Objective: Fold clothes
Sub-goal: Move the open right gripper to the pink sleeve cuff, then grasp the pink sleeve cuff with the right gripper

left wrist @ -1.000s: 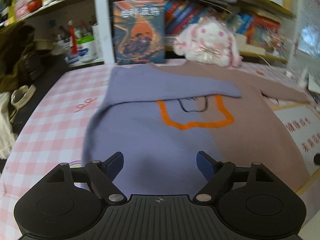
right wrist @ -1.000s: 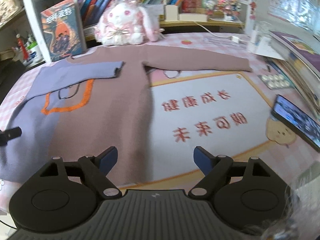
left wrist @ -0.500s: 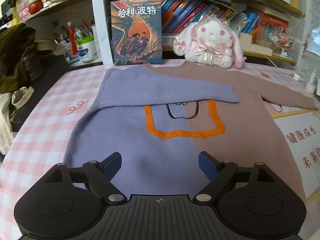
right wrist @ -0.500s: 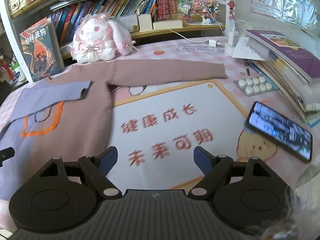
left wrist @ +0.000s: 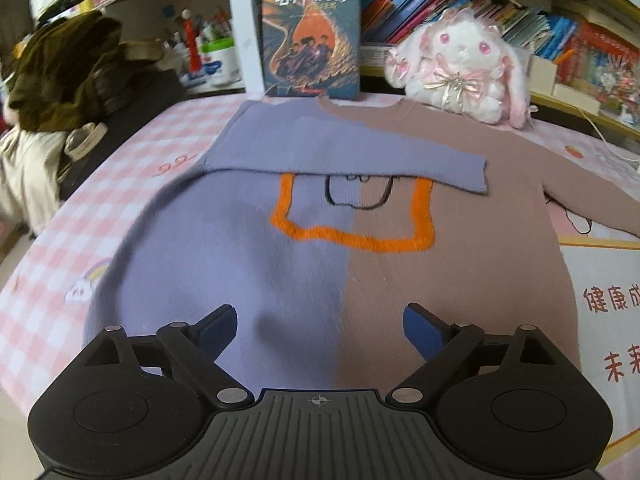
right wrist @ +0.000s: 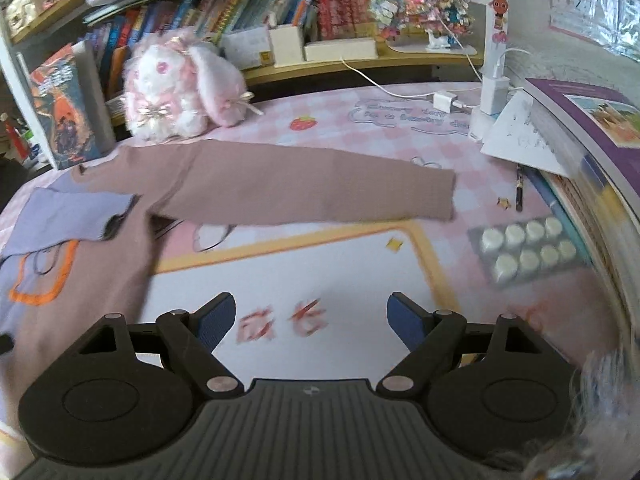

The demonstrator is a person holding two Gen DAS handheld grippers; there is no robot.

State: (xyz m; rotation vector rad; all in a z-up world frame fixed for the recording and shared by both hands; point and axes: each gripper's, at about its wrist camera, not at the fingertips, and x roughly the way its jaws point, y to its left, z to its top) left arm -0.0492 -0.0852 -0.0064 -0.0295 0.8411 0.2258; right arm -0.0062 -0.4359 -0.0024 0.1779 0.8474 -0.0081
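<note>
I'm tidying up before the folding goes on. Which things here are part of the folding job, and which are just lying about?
Part of the job:
- sweater, purple sleeve already folded across the chest
- brown sleeve, lying out flat
- left tool and right tool, both open

Lying about:
- plush rabbit
- upright book
- pill blister pack
- pencil
- charger

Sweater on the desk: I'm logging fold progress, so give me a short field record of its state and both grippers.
garment: two-tone sweater, lying flat
purple sleeve: folded across the chest
brown sleeve: stretched out flat, unfolded
left gripper: open, empty, above the hem
right gripper: open, empty, above the desk mat, facing the brown sleeve
beside cuff: blister pack of tablets
</note>
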